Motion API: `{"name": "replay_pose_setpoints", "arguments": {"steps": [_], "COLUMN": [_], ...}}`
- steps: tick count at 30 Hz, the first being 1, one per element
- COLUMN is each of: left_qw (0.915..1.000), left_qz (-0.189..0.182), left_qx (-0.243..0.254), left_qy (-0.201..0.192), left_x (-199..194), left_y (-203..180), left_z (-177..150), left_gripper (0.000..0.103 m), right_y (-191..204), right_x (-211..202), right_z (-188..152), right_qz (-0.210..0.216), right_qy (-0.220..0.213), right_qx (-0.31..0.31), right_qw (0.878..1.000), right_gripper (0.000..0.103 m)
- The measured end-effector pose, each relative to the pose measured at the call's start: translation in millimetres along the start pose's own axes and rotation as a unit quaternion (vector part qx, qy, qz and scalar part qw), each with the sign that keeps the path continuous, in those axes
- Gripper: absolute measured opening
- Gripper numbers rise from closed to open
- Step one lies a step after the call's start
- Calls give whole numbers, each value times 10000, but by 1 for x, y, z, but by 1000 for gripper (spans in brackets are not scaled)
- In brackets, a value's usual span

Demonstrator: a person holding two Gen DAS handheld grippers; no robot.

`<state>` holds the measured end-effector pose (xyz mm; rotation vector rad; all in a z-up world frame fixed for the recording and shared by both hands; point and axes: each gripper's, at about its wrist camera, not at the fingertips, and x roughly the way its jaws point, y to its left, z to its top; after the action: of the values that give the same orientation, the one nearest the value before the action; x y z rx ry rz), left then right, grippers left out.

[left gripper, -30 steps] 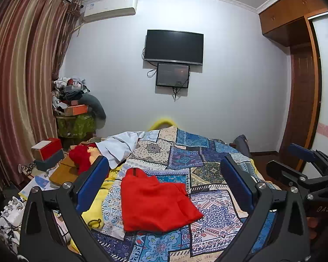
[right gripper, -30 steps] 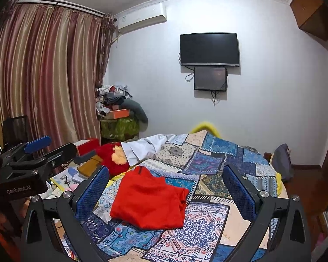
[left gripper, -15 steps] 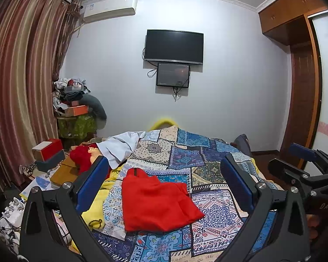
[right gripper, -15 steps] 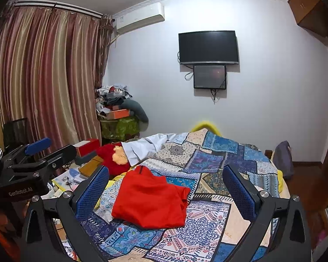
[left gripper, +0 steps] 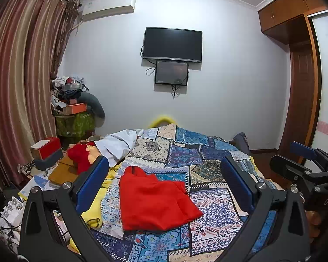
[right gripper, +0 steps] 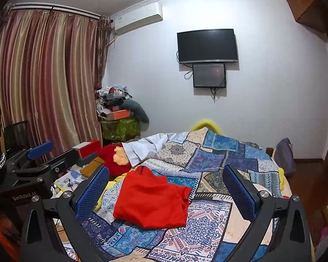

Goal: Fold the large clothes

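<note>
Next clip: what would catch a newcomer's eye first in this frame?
The bright red garment lies crumpled on the near part of the blue patchwork bedspread, framed by the open left claw. On the far wall a dark TV hangs above a smaller screen. The right claw is open too, holding nothing.

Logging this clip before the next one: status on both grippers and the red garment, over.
Left gripper open, empty, above the bed. Right gripper open, empty. Red garment rumpled on the patchwork bedspread, untouched. Nothing lying on it.
</note>
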<state>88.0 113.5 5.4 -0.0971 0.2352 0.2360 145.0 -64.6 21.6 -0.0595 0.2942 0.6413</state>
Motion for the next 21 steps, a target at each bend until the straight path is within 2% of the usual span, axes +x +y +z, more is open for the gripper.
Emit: {"name": "replay_pose_setpoints", "arguments": {"steps": [21], "left_qw": [9997], "left_qz": [-211], "left_qx": [55], "left_qy": [61], "left_x": [2], "left_y": [7], "left_z": [1], "left_gripper": [103], "right_y": [-1], "right_x": [1], "right_z": [0], "right_qz": [-14], "right_qy": [8], "right_qx": [13], "right_qw": [10000], "right_gripper": [103]}}
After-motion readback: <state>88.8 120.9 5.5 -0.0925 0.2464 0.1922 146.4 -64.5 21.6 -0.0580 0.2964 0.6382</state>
